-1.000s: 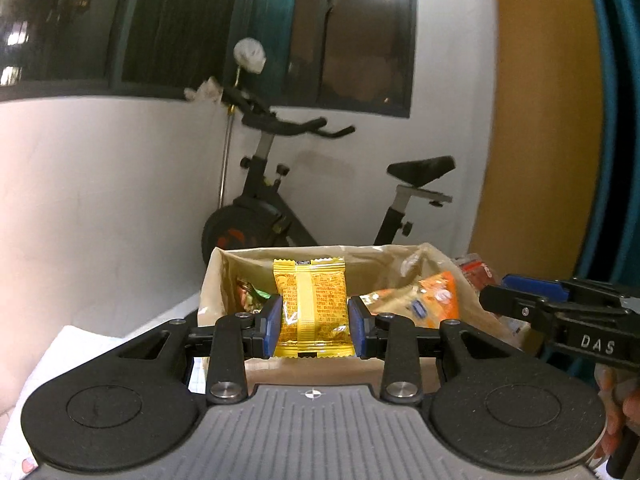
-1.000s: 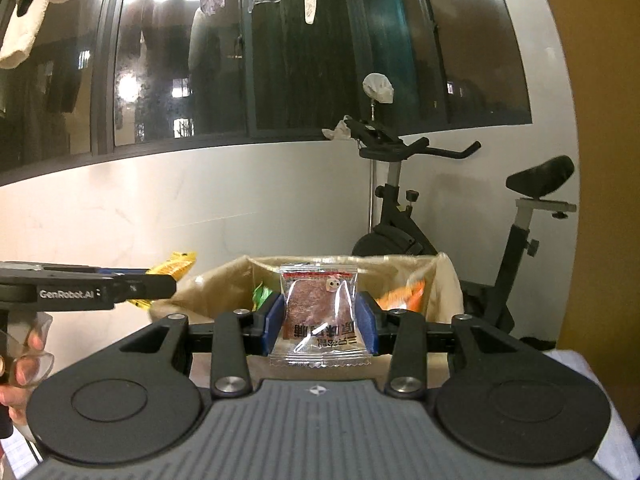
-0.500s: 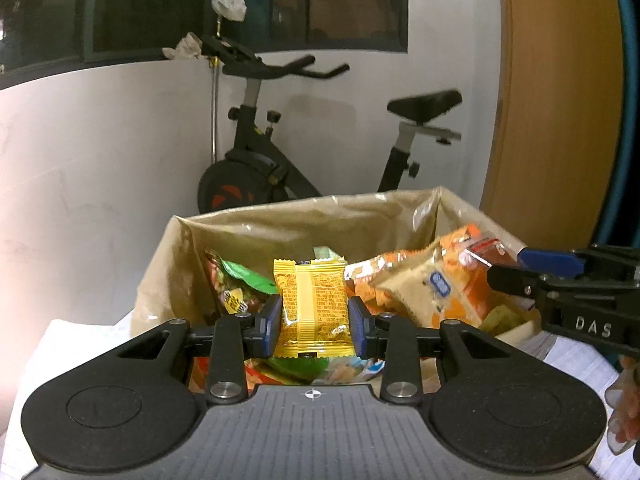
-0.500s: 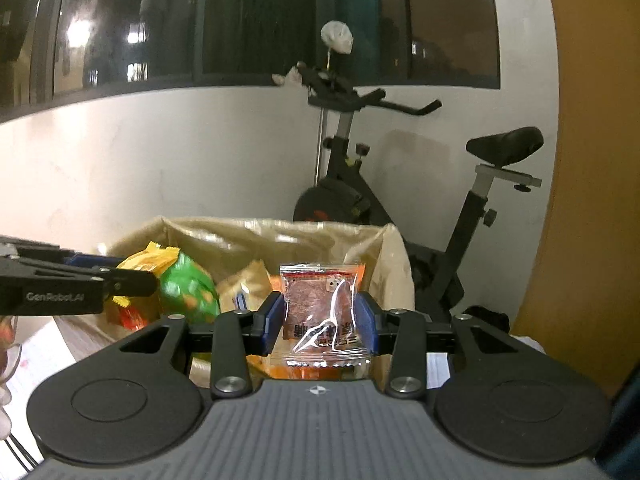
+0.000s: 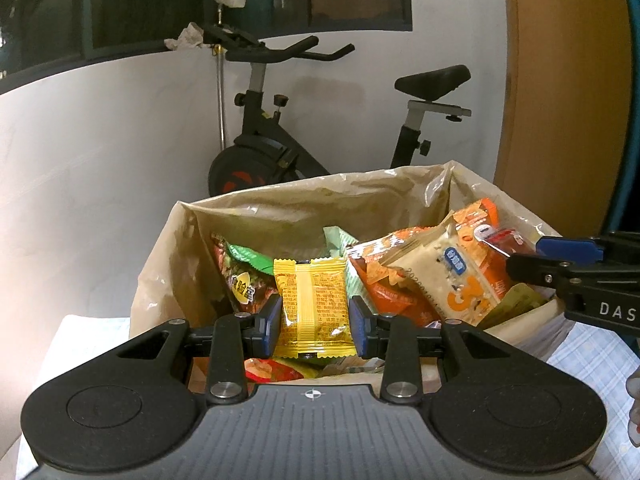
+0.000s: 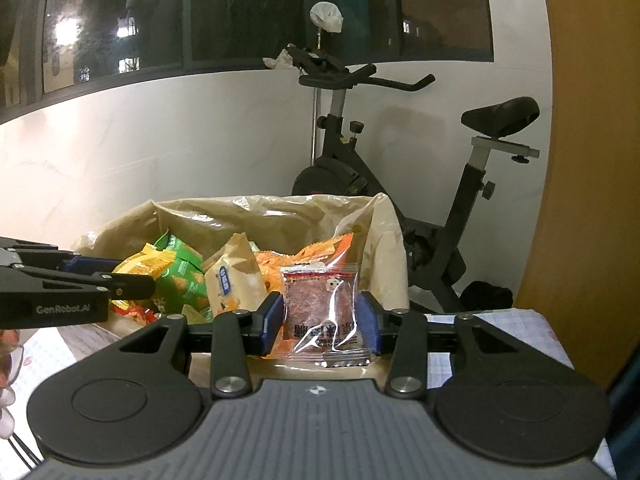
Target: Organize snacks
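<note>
The left gripper pinches a yellow plastic snack packet, the right gripper a clear packet of brown snack, both above the near edge of the tan plastic-lined snack box.

The room was lit warm and a bit dim. The windows were dark, with small lamp glints. Both pictures were sharp, but straight lines bent near the edges. The plastic bag shone.
</note>
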Demonstrator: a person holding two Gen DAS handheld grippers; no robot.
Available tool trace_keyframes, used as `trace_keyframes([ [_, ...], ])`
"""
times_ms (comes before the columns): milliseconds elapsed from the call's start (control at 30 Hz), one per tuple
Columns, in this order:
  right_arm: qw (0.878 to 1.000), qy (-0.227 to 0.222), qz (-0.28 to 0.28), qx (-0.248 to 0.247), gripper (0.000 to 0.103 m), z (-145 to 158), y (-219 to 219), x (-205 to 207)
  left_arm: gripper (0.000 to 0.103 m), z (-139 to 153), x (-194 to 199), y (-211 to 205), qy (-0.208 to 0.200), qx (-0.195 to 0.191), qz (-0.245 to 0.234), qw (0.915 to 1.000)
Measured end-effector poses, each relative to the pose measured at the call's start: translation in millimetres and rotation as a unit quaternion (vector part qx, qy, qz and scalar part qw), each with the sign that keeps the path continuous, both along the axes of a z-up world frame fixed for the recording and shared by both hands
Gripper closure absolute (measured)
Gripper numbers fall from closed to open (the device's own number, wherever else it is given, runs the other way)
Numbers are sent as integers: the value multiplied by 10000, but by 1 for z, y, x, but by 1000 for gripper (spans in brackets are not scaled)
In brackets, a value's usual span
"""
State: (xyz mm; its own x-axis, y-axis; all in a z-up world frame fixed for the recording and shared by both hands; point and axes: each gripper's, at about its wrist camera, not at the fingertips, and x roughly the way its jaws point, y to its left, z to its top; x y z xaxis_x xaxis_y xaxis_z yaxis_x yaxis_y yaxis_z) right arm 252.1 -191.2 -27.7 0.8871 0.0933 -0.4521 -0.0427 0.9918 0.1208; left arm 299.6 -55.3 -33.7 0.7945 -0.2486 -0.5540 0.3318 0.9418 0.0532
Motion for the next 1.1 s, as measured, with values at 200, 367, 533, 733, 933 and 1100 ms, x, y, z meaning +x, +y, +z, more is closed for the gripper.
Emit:
trace_keyframes([
  [200, 9999, 79, 53, 111, 55, 3, -3, 1, 48, 3, 0, 7, 105, -17, 184, 9998],
  [367, 9997, 160, 81, 148, 54, 5, -4, 1, 34, 5, -1, 17, 180, -141, 271, 9994],
  [533, 9991, 264, 161, 282, 48, 8, -7, 2, 24, 10, -5, 23, 149, -258, 375, 9989],
  [733, 9990, 333, 112, 292, 48, 11, -6, -2, 19, 13, -12, 28, 93, -289, 452, 9985],
  [933, 9989, 376, 116, 243, 44, 14, -3, -4, 17, 17, -17, 30, 0, -267, 376, 9989],
  [1100, 9981, 366, 184, 465, 29, 18, -6, -6, 12, 23, -24, 30, -184, -248, 375, 9988],
])
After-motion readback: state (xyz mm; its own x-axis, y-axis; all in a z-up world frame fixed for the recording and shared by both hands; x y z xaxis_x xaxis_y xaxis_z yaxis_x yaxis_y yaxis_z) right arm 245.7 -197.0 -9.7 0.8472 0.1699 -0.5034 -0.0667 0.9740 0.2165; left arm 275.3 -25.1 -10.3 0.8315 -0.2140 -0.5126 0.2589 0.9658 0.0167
